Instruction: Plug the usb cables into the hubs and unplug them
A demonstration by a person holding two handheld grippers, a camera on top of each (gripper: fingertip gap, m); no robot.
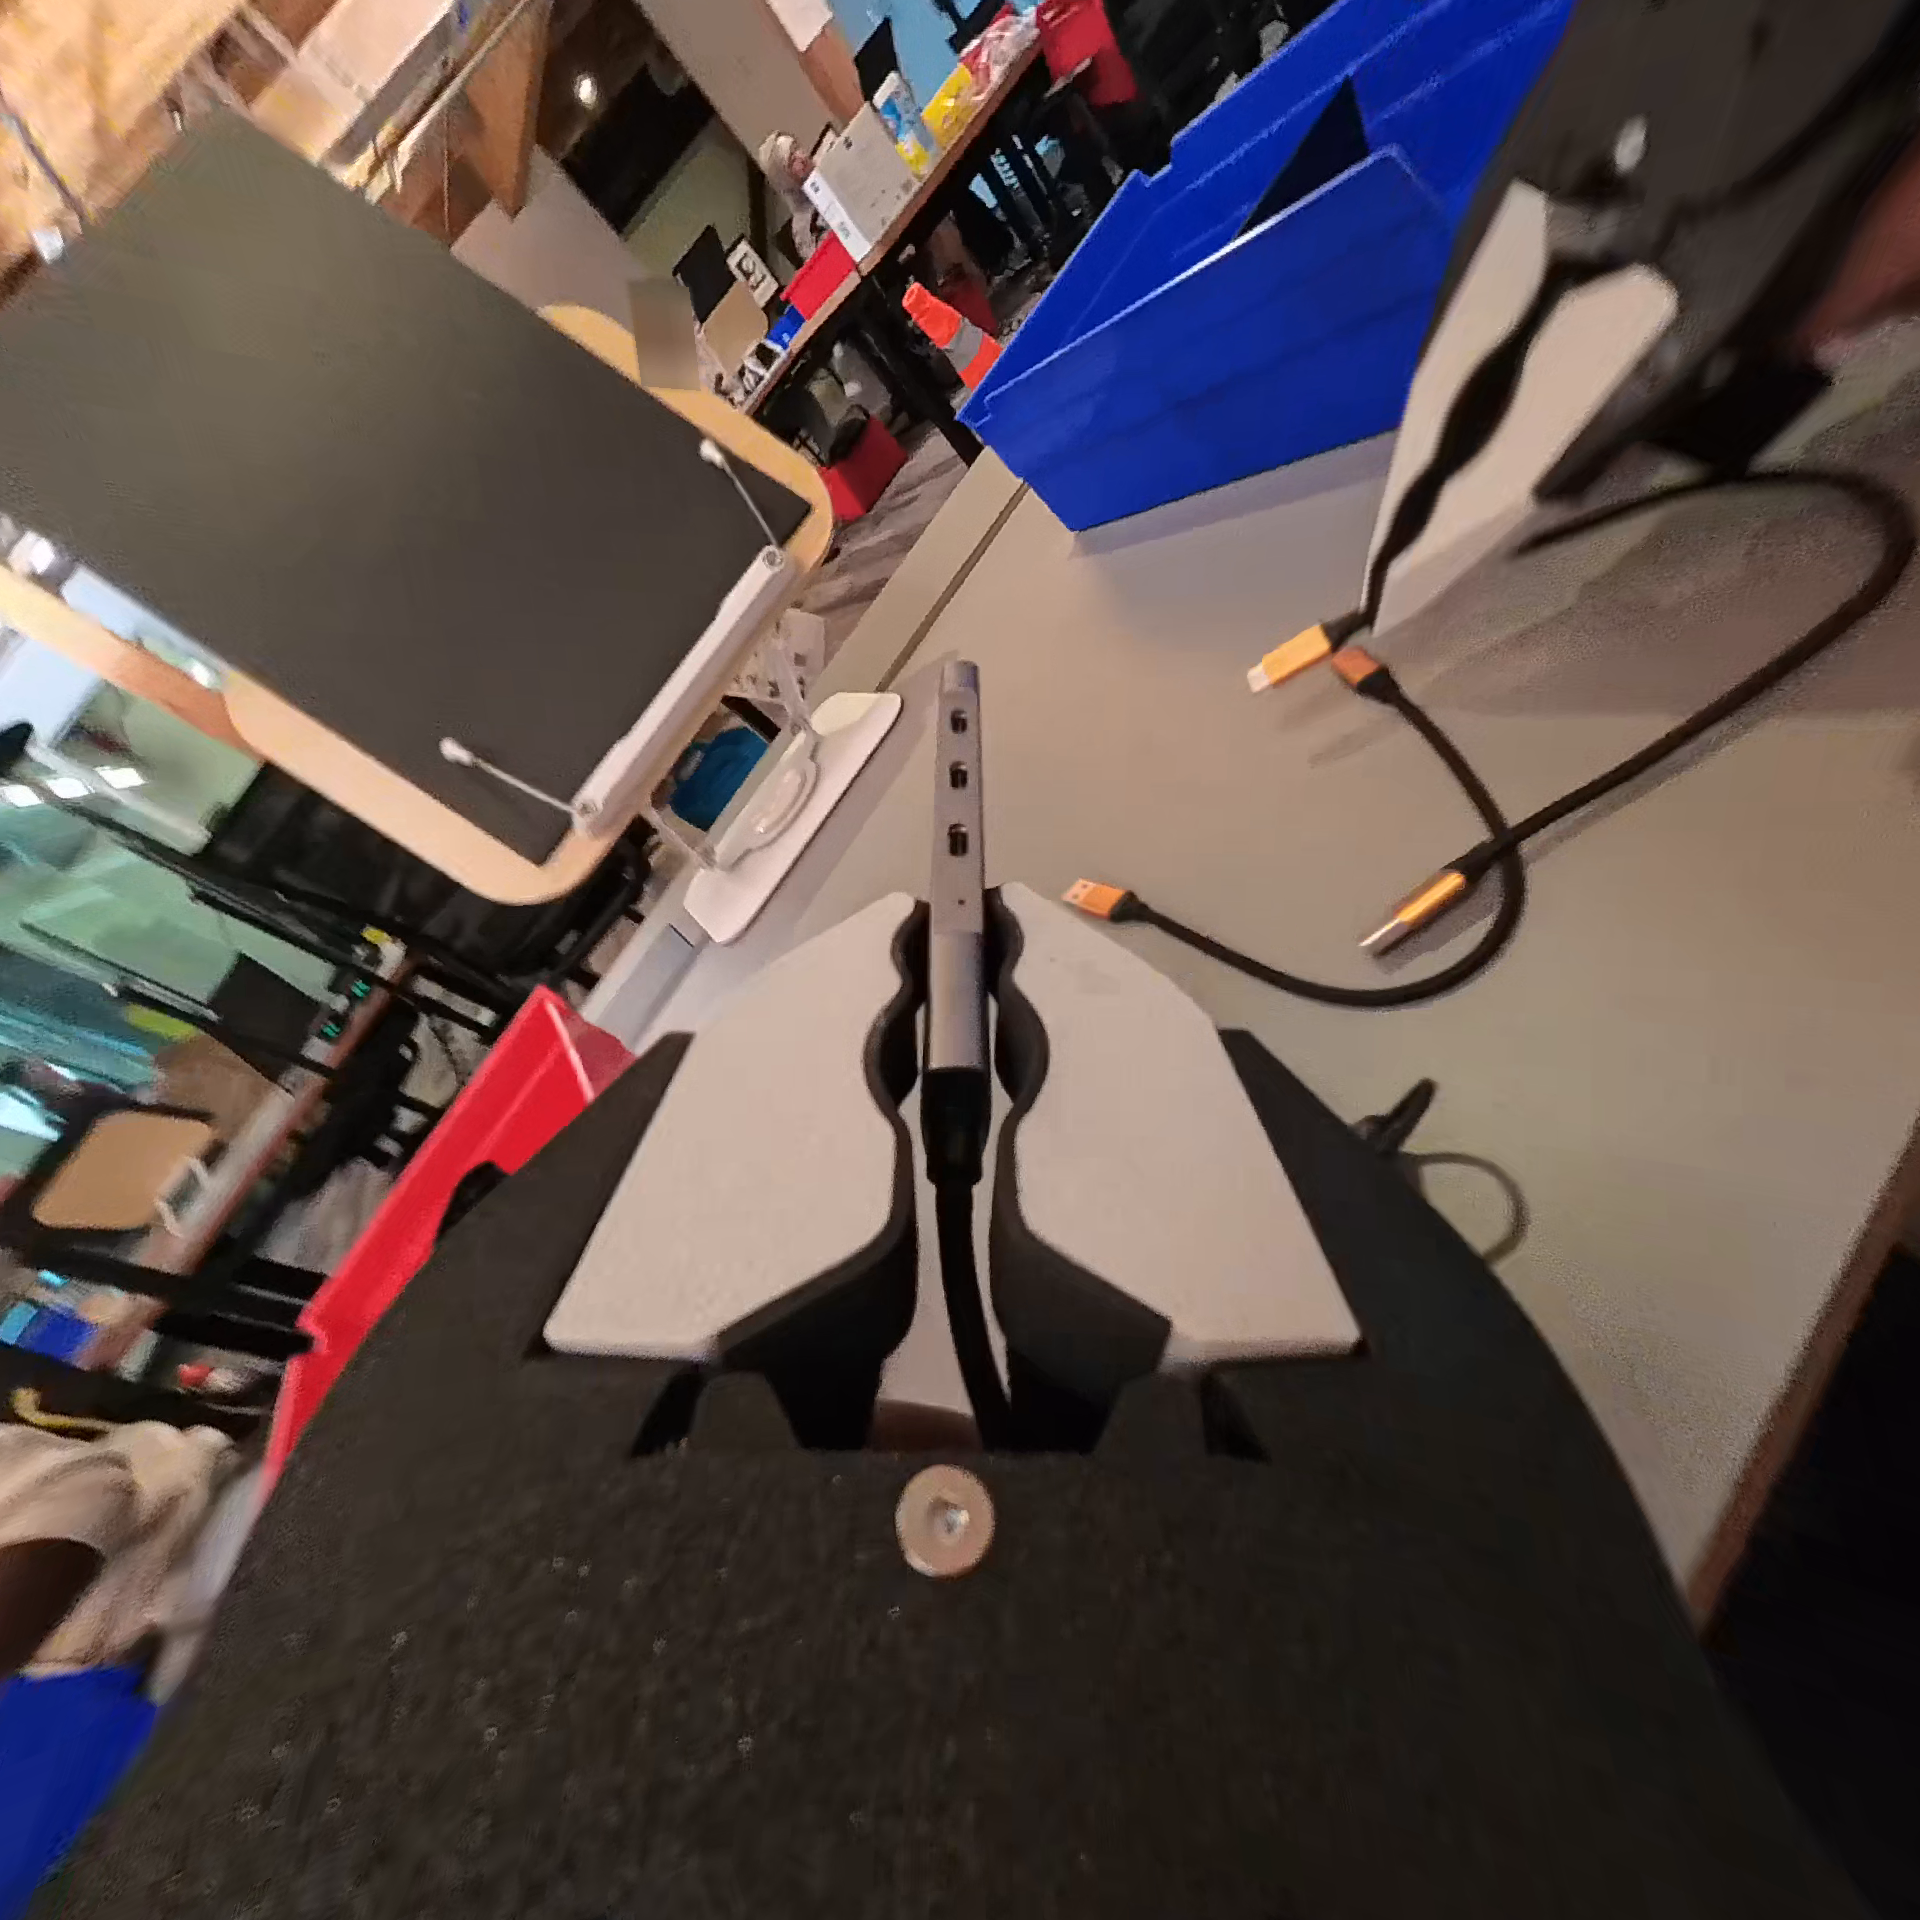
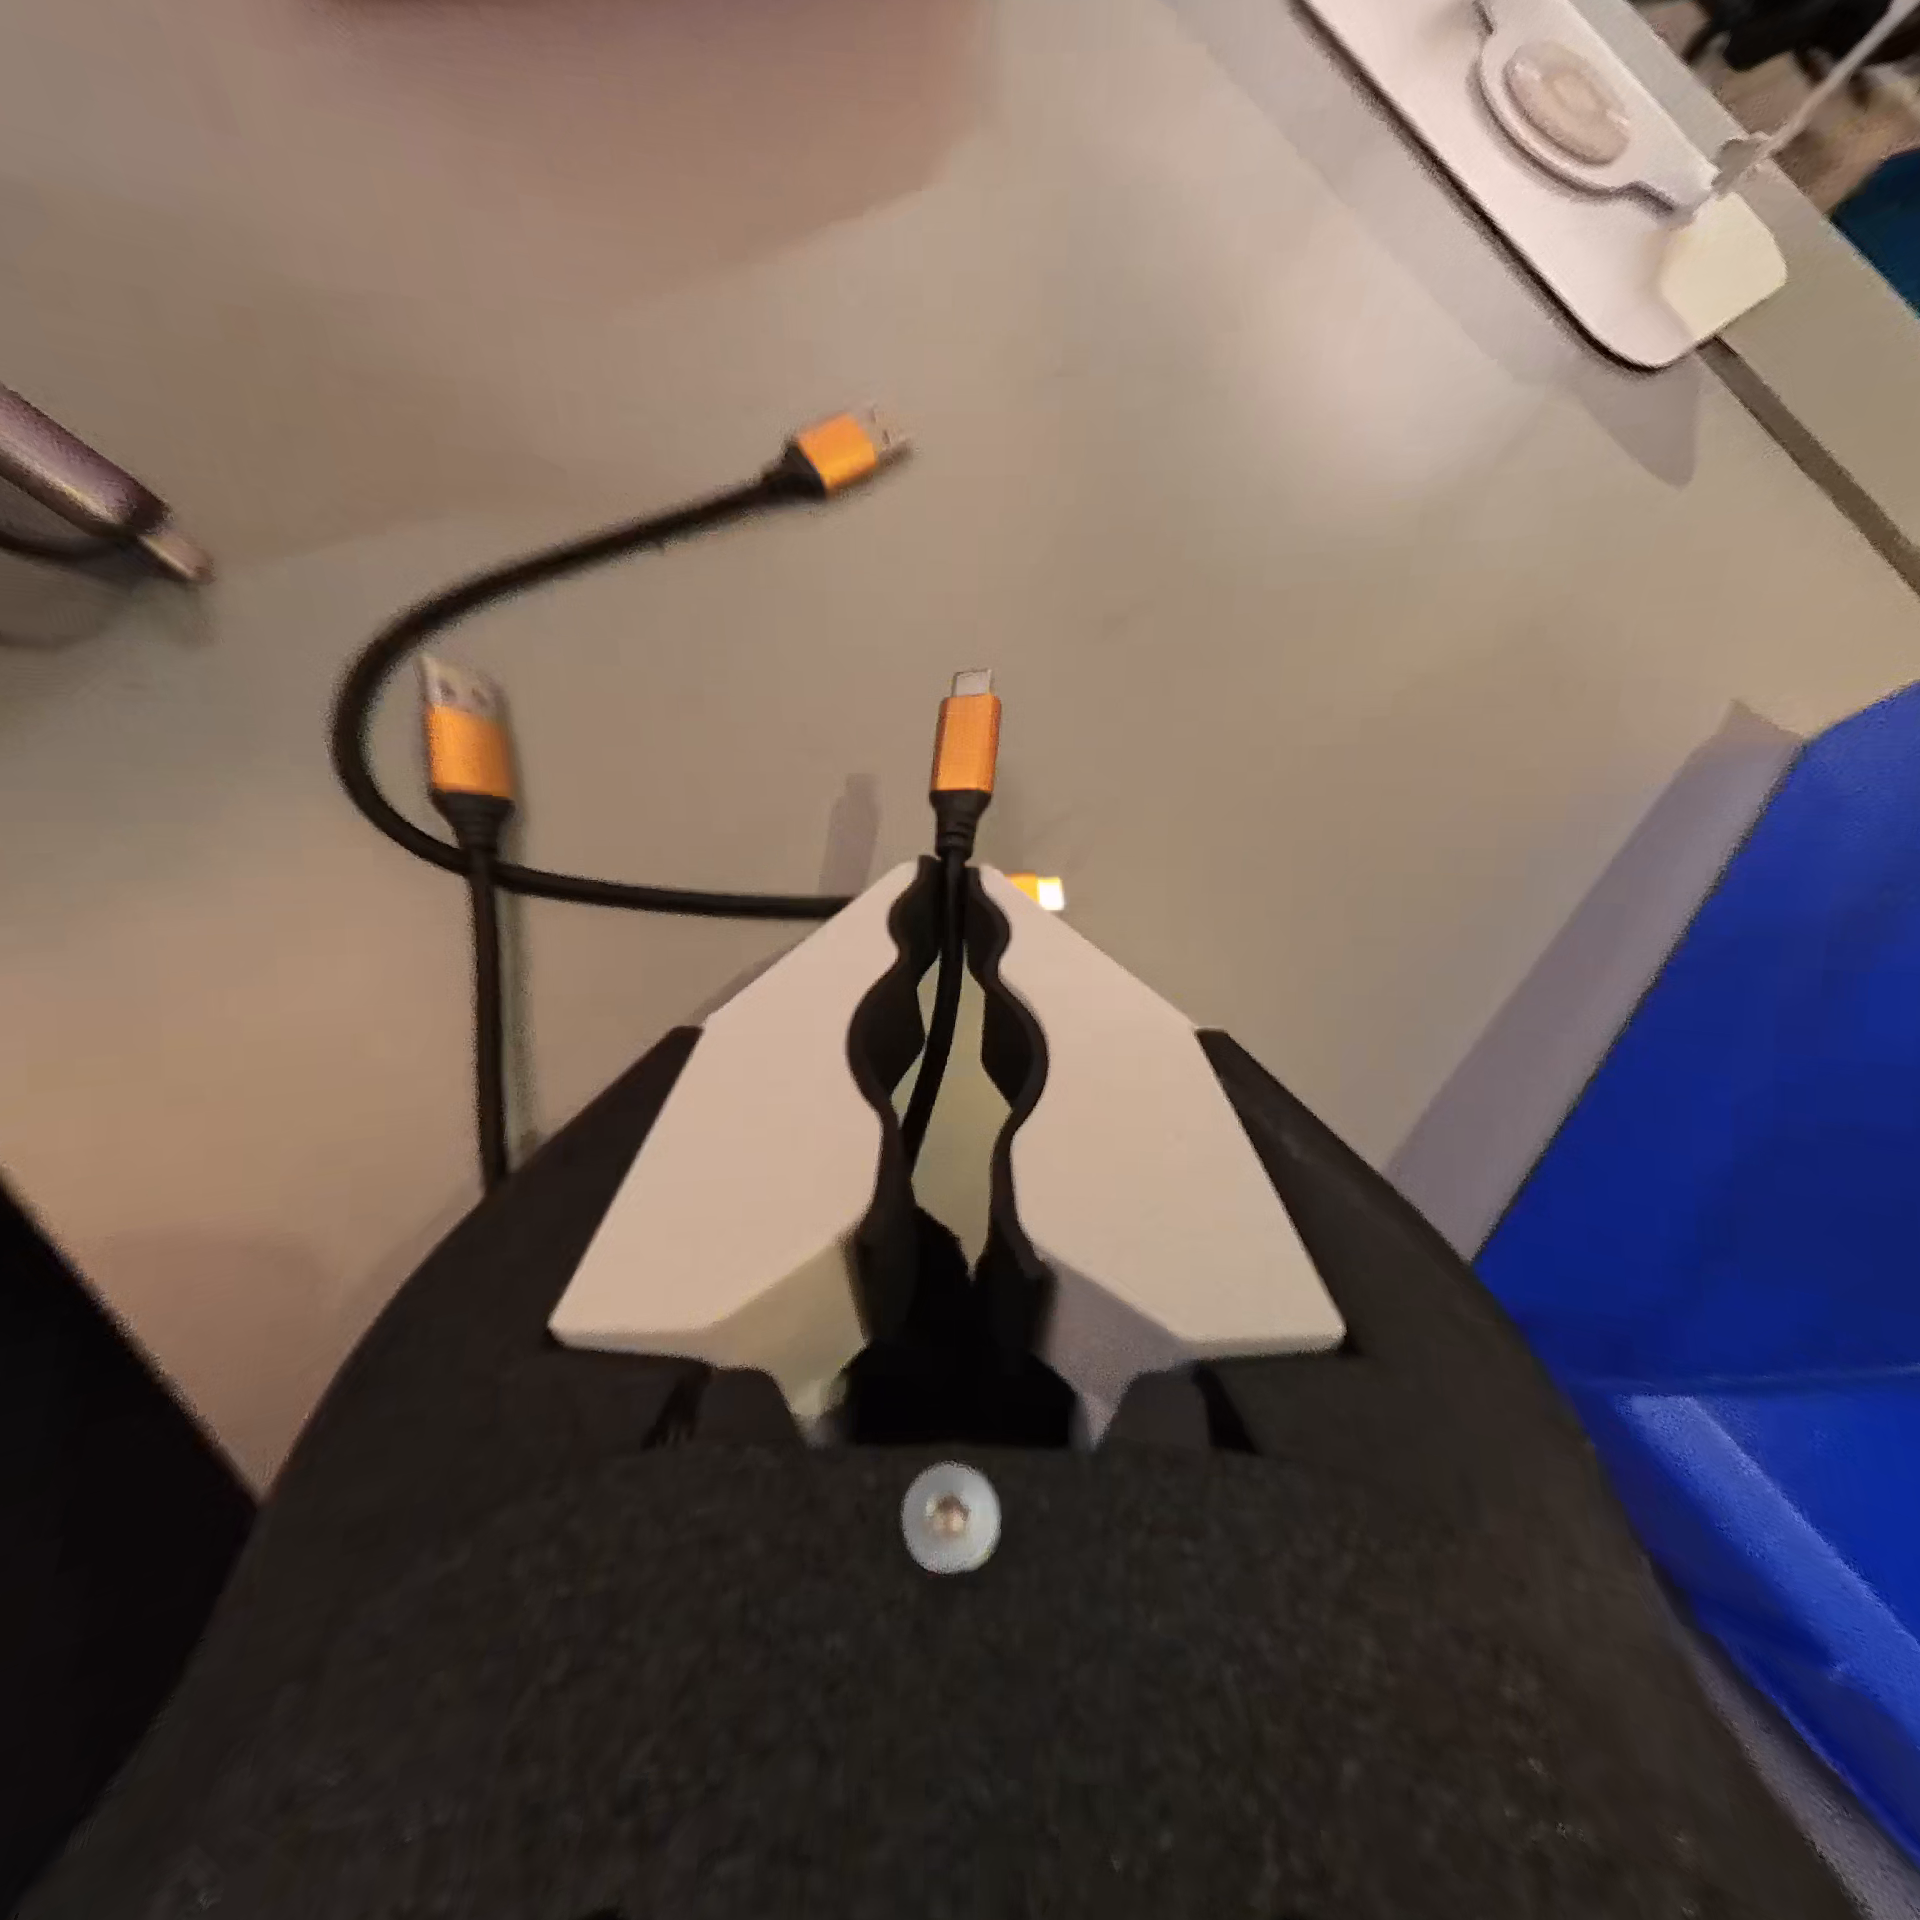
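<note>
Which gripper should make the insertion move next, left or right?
Right, probably. The right gripper is shut on the cable, its orange plug sticking out free. The left gripper is shut on the grey hub, ports exposed, so it suits bracing.

The USB hub (image 1: 958, 831) looks like matt brushed grey metal. The cable plug (image 2: 967, 740) wears a satin orange metallic sleeve. The blue bin (image 1: 1195, 343) is glossy plastic; the table (image 1: 1195, 790) is smooth, matt grey.
</note>
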